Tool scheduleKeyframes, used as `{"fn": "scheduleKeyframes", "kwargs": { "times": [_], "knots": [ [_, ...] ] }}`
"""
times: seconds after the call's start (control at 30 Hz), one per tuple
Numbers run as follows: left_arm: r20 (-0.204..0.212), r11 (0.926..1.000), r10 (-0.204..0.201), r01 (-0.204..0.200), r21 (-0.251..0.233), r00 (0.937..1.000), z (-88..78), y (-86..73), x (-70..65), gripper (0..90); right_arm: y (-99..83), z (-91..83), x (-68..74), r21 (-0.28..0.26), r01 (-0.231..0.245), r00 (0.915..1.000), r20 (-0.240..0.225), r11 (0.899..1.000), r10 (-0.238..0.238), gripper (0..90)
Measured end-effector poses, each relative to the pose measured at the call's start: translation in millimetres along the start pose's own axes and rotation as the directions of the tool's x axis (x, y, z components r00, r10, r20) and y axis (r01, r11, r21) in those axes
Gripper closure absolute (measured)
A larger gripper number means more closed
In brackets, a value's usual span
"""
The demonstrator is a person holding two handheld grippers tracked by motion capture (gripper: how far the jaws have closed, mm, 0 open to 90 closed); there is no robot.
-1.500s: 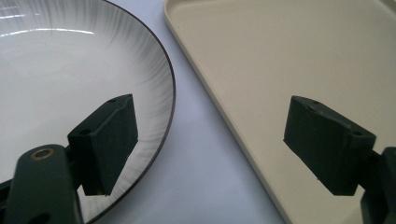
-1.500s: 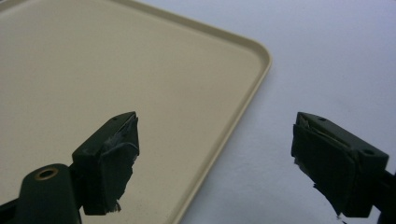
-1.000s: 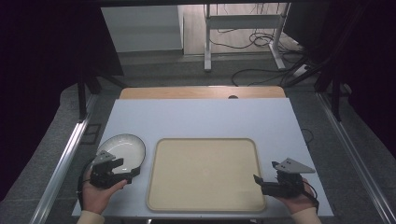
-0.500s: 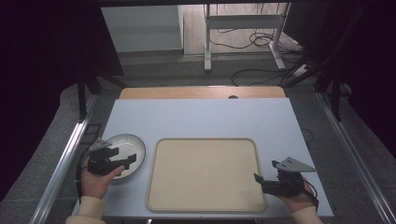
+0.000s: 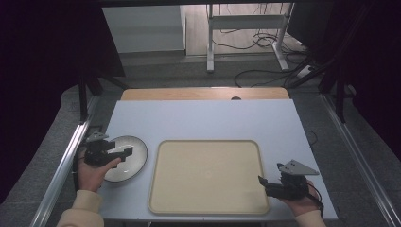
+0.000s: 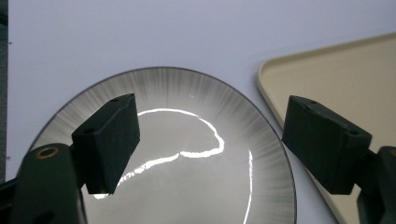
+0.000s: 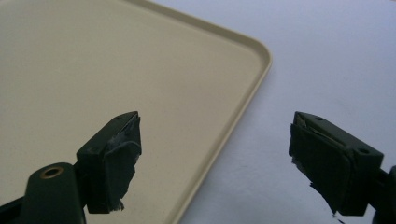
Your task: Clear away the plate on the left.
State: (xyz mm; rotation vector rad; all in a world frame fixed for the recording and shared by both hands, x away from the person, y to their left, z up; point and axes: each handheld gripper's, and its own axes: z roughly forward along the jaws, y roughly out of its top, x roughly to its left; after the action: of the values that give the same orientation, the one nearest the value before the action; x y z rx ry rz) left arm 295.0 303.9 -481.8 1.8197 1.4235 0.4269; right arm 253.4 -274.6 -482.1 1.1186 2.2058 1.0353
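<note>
A round grey plate (image 5: 134,150) with a glossy centre lies on the white table at the left, beside a beige tray (image 5: 206,175). My left gripper (image 5: 125,152) hovers over the plate, open, its jaws spread wide with nothing between them. In the left gripper view the plate (image 6: 187,154) lies under both jaws and the tray's corner (image 6: 336,84) shows at the right. My right gripper (image 5: 263,183) is open at the tray's near right corner. In the right gripper view the tray's rim (image 7: 243,93) runs between the jaws, which grip nothing.
The white table (image 5: 203,120) has bare room behind the tray, ending at a wooden strip (image 5: 203,93). Metal rails (image 5: 66,161) flank the table. Cables (image 5: 265,71) and a stand's legs lie on the floor beyond.
My left gripper has moved away from the near edge and leftward, and now sits over the plate's left part. The right gripper has barely shifted.
</note>
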Motion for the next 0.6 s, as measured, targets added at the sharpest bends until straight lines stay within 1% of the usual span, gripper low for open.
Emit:
{"fn": "scheduleKeyframes", "kwargs": {
  "times": [0.03, 0.07, 0.1, 0.17, 0.23, 0.27, 0.37, 0.43, 0.5, 0.53, 0.57, 0.6],
  "knots": [
    [-0.006, 1.0, -0.002, 0.002, 0.006, 1.0, 0.3, 1.3, 4.0, 19.6, -1.1, 0.2, -1.2, 0.005, -0.006, 1.0, 0.002, 1.0, 0.006, 17.7],
    [-0.006, 1.0, -0.002, 0.002, 0.006, 1.0, 0.3, 1.3, 4.0, 19.7, -1.3, 0.3, -2.0, 0.007, -0.008, 1.0, 0.005, 1.0, 0.008, 17.7],
    [-0.009, 0.9997, -0.01, 0.01, 0.02, 0.9999, 1.3, 0.7, 8.1, 20.0, -1.1, 0.2, -2.6, 0.007, -0.011, 0.9999, 0.006, 1.0, 0.011, 17.8],
    [-0.02, 0.9991, -0.016, 0.017, 0.039, 0.9997, 1.3, 0.0, 11.5, 21.0, -0.8, 0.1, -3.3, 0.005, -0.014, 0.9999, 0.01, 1.0, 0.014, 17.7],
    [-0.036, 0.9987, -0.025, 0.026, 0.043, 0.9991, 0.8, -0.2, 15.4, 21.3, -1.1, 0.4, -3.4, 0.006, -0.013, 0.9999, 0.01, 1.0, 0.013, 17.7],
    [-0.036, 0.9987, -0.025, 0.026, 0.043, 0.9991, 0.8, -0.2, 15.4, 21.4, -1.1, 0.4, -3.4, 0.006, -0.013, 0.9999, 0.01, 1.0, 0.013, 17.7],
    [-0.054, 0.9974, -0.026, 0.03, 0.065, 0.9982, -1.0, 1.3, 24.7, 22.1, -3.8, -0.1, -2.0, 0.014, -0.008, 1.0, 0.003, 1.0, 0.008, 17.7],
    [-0.038, 0.9953, -0.026, 0.03, 0.092, 0.9989, -2.6, 2.3, 30.6, 22.4, -4.9, -1.8, -2.4, 0.012, -0.004, 1.0, 0.007, 1.0, 0.004, 17.7],
    [-0.047, 0.9944, -0.025, 0.03, 0.101, 0.9986, -4.9, 2.7, 36.3, 22.5, -5.6, -3.1, -4.2, 0.011, -0.008, 0.9999, 0.012, 1.0, 0.008, 17.7],
    [-0.047, 0.9944, -0.025, 0.03, 0.101, 0.9986, -4.9, 2.7, 36.3, 22.6, -5.6, -3.1, -4.2, 0.011, -0.008, 0.9999, 0.012, 1.0, 0.008, 17.7],
    [-0.046, 0.9939, -0.023, 0.028, 0.107, 0.9987, -6.5, 1.8, 42.4, 22.5, -5.8, -3.6, -6.5, 0.012, -0.013, 0.9997, 0.02, 1.0, 0.013, 17.7],
    [-0.046, 0.9939, -0.023, 0.028, 0.107, 0.9987, -6.5, 1.8, 42.4, 22.5, -5.8, -3.7, -7.5, 0.013, -0.014, 0.9996, 0.023, 1.0, 0.014, 17.7]
  ]
}}
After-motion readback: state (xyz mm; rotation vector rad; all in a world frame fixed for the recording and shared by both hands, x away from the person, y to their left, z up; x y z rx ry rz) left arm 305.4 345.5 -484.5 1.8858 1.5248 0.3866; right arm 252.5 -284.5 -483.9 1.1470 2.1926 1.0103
